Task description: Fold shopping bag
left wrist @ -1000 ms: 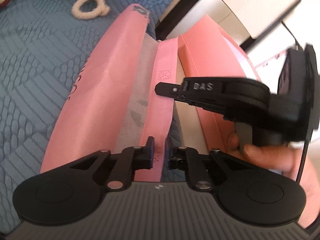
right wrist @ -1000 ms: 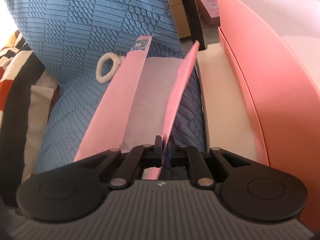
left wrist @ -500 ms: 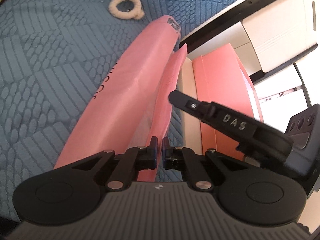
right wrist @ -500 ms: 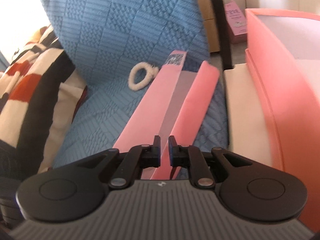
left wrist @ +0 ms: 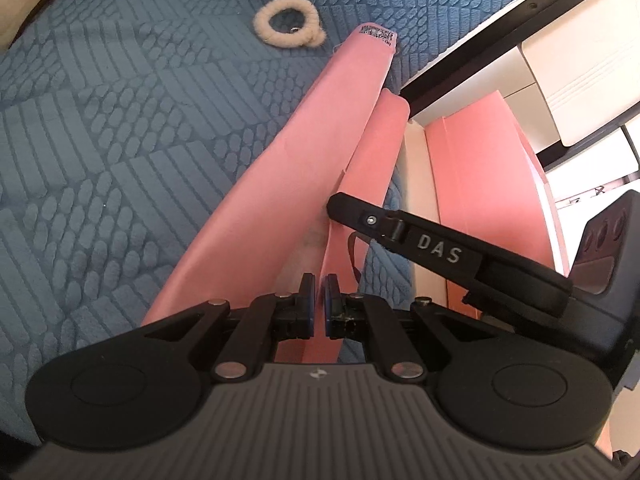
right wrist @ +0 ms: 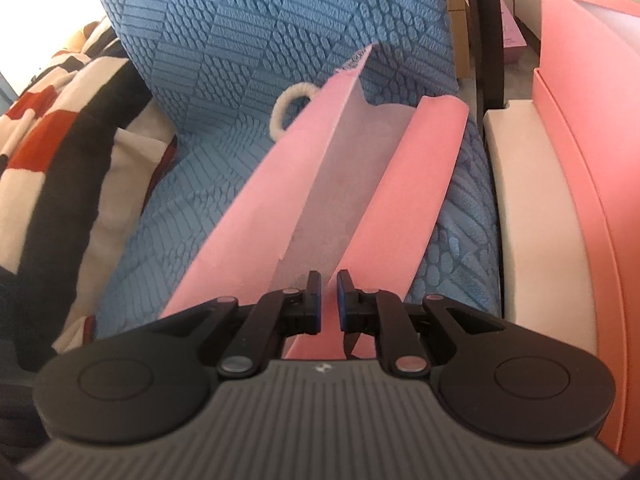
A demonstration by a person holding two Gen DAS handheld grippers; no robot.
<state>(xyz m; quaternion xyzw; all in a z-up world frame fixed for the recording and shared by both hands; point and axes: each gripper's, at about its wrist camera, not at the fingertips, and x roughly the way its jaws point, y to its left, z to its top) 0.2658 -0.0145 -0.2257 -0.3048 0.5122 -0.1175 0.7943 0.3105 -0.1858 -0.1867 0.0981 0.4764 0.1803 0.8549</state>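
The pink paper shopping bag (left wrist: 280, 168) lies on its side on the blue quilted bed cover (left wrist: 100, 128), long and narrow, running from near me to the far end where a printed label sits. In the right wrist view I see its two pink side walls (right wrist: 248, 208) with a pale inner panel (right wrist: 340, 184) between them, so I judge the bag is partly flattened but not yet closed.

My left gripper (left wrist: 319, 304) stands at the near end of the bag, its jaws a little apart around the right wall's edge, not pressing it. My right gripper (right wrist: 329, 304) is the same, a small gap open over the near edge. I think both are placed there to pinch the walls together.

A cream fluffy hair ring (left wrist: 288, 28) lies just beside the far end. At the right stands a large pink box (right wrist: 580, 160).
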